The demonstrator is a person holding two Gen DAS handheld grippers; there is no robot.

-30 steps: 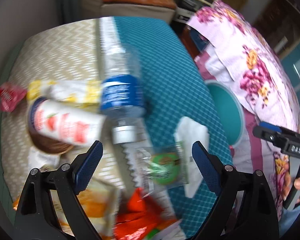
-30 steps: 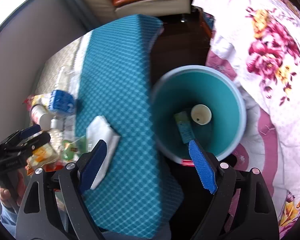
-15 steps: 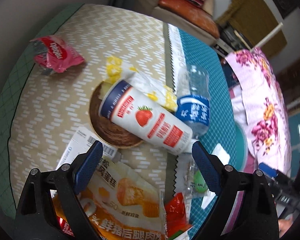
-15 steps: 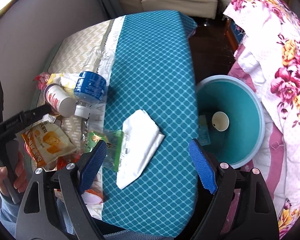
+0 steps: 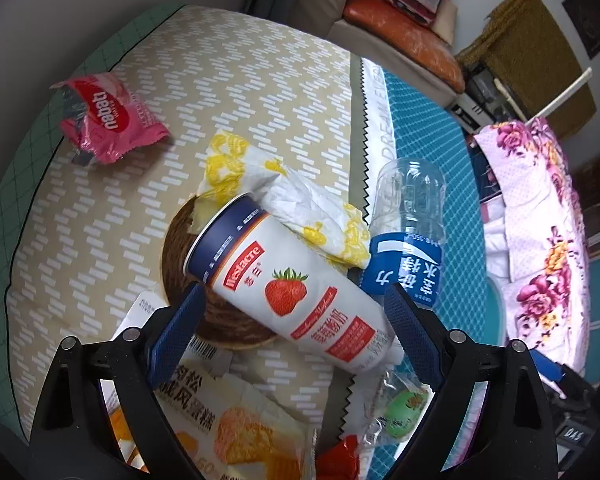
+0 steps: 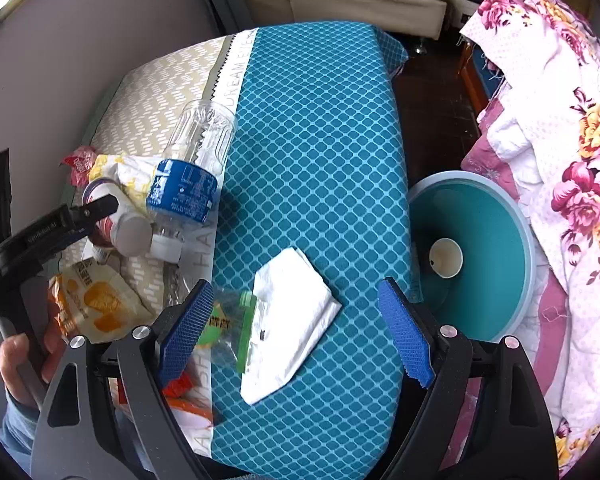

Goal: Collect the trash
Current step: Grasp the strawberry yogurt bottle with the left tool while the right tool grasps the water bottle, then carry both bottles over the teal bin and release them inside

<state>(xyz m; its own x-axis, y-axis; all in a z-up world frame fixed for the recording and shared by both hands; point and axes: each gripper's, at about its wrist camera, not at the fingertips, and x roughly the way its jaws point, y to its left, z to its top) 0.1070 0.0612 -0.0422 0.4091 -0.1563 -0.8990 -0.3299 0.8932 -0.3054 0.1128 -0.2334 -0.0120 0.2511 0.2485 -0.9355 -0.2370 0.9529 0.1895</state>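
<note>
Left wrist: left hand-held gripper (image 5: pixel 294 332) open over yogurt cup (image 5: pixel 296 296).

On the table lie one strawberry drink cup (image 5: pixel 296 296), one clear plastic bottle (image 5: pixel 410 232) with a blue label, and one round brown coaster (image 5: pixel 180 248). There is one pink wafer wrapper (image 5: pixel 108 118), one white and yellow crumpled paper (image 5: pixel 284 196), one orange cake packet (image 5: pixel 228 424), one clear bag with green print (image 6: pixel 228 324), and one white folded tissue (image 6: pixel 292 320). On the floor stands one teal bin (image 6: pixel 496 248), and inside it is one paper cup (image 6: pixel 446 258).
</note>
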